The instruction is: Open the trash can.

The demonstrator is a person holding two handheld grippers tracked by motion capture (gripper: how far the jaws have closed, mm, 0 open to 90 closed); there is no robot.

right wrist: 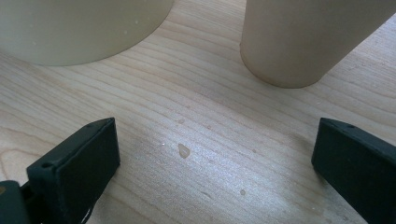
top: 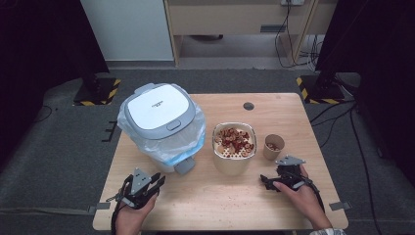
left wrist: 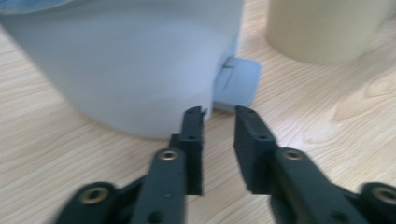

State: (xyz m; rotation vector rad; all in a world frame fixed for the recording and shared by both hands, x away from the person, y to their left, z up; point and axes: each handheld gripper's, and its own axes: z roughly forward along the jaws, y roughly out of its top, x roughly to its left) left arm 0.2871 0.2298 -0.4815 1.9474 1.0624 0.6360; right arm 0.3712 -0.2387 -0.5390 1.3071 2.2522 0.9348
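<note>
A small grey bin (top: 159, 115) with a white lid and a clear plastic liner stands at the table's left. Its grey pedal (top: 184, 166) sticks out at the front. My left gripper (top: 159, 180) rests on the table just before the bin. In the left gripper view its jaws (left wrist: 219, 112) stand a little apart with nothing between them, pointing at the pedal (left wrist: 236, 84) beside the bin's wall (left wrist: 140, 60). My right gripper (top: 264, 181) lies near the front right, wide open and empty (right wrist: 215, 140). It faces the gap between a beige bowl (right wrist: 79, 28) and a paper cup (right wrist: 299, 37).
The bowl (top: 234, 142) holds several red and tan pieces, and the cup (top: 274, 147) stands to its right. Crumbs dot the wooden table (top: 274, 105) before the bowl. A cable hole (top: 248, 105) sits near the far edge. Grey floor surrounds the table.
</note>
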